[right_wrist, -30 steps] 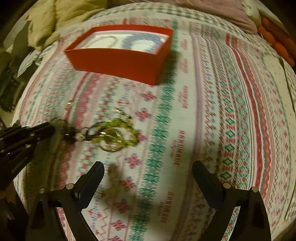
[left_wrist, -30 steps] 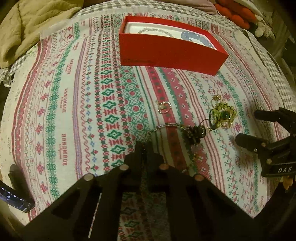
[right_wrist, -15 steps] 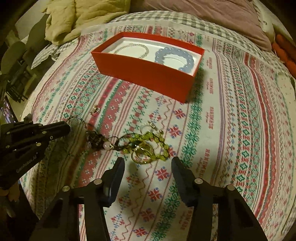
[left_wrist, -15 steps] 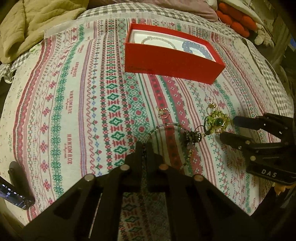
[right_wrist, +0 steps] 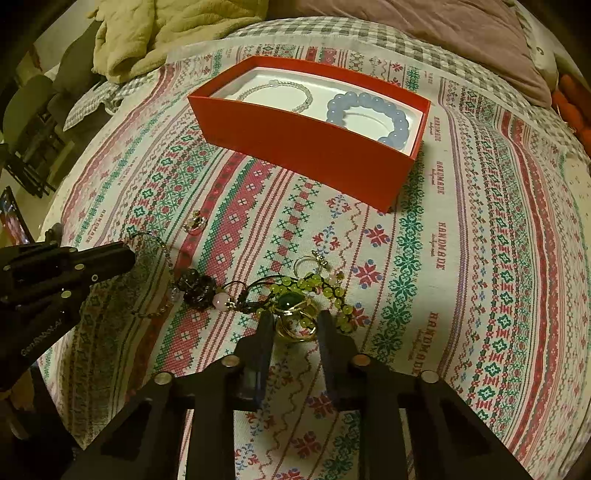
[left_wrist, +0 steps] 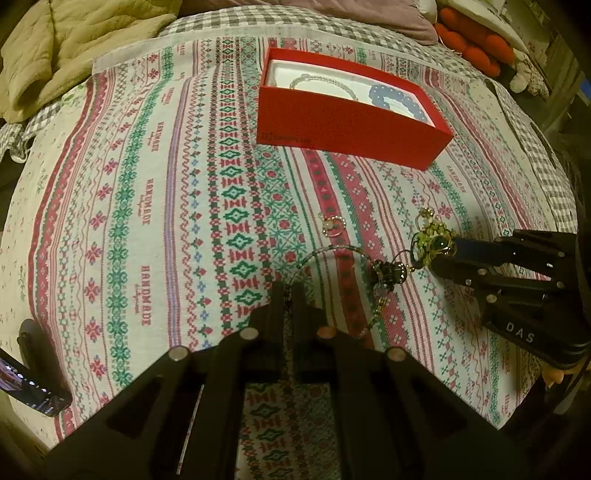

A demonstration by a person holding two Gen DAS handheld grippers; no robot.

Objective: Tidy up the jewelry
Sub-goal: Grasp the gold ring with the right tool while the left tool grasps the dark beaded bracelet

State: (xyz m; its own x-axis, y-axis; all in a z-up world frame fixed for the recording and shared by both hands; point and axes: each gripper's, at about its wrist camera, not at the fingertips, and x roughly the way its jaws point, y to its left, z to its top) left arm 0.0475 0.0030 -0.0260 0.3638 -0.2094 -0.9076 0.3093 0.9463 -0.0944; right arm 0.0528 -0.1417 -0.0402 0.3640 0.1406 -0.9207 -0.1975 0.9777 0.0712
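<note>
A green beaded piece with a gold ring [right_wrist: 295, 291] [left_wrist: 434, 236] lies on the patterned cloth, tangled with a dark bead cluster [right_wrist: 195, 288] [left_wrist: 389, 271] on a thin chain. My right gripper [right_wrist: 295, 321] [left_wrist: 445, 256] points down with its jaws closing, one on each side of the gold ring; I see no firm press. My left gripper [left_wrist: 288, 290] [right_wrist: 129, 254] is shut, and the chain's end runs up to its tips; whether it is pinched I cannot tell. The red box [right_wrist: 303, 147] [left_wrist: 351, 125] holds a blue bead bracelet [right_wrist: 369, 114] and a clear bead bracelet [right_wrist: 280, 92].
A small gold earring [left_wrist: 332, 225] [right_wrist: 195, 221] lies alone between the tangle and the box. A phone [left_wrist: 33, 384] sits at the cloth's left edge. A beige blanket [left_wrist: 74, 48] and a mauve pillow [right_wrist: 424, 29] lie beyond the box.
The right gripper's jaws narrowed from wide apart to close around the gold ring, and it moved in over the green piece. The left gripper stayed shut and still.
</note>
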